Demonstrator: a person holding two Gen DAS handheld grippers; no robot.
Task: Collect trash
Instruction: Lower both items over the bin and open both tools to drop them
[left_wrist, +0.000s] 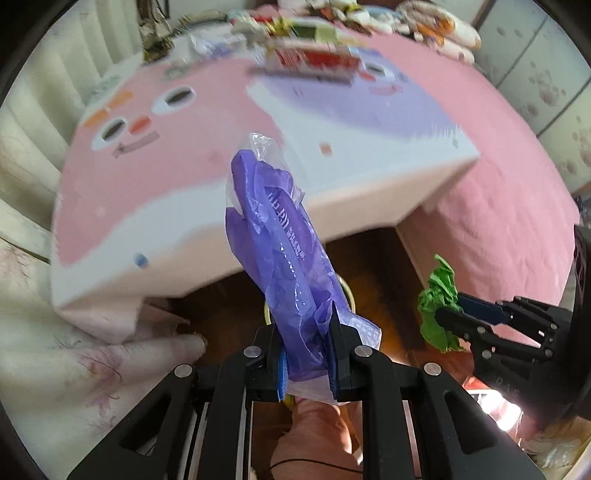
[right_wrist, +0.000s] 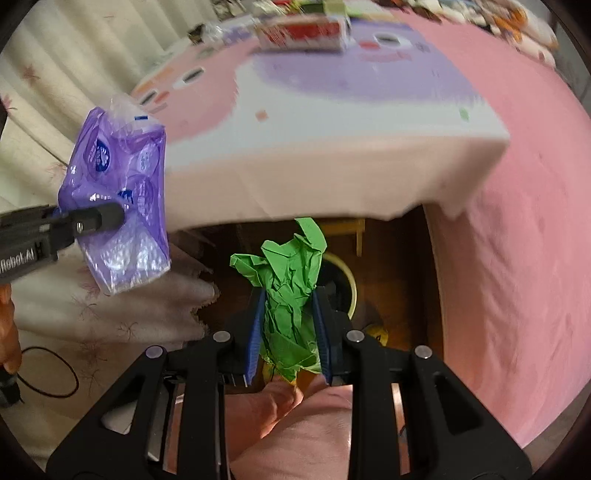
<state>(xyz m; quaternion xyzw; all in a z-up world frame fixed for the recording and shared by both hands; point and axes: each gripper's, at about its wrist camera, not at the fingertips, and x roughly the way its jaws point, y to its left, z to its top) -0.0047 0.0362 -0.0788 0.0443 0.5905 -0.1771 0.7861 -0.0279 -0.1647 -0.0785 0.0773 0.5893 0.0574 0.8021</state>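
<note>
A low table (left_wrist: 369, 192) under a pink, white and lilac cloth fills the background, with a pink bedspread (left_wrist: 498, 206) to its right and pale flowered fabric (left_wrist: 55, 369) to its left. A red-and-white box (right_wrist: 303, 31) lies on the far part of the tabletop among blurred clutter too smeared to count.

Two pieces of trash are held, one per gripper. The left gripper (left_wrist: 306, 350) pinches one purple plastic wrapper (left_wrist: 280, 243) near its lower end, so the wrapper stands up and leans away in front of the table edge. The right gripper (right_wrist: 290, 332) is pressed onto one crumpled wad of green paper (right_wrist: 291, 280), which sticks up between its blue-padded fingers (right_wrist: 255, 332).

Both grippers point forward toward the table, side by side and apart, above dark wooden floor. One round bin (right_wrist: 347, 284) with a pale yellow rim sits on that floor below the table edge, just behind the green paper in the right wrist view and behind the wrapper in the left wrist view.
</note>
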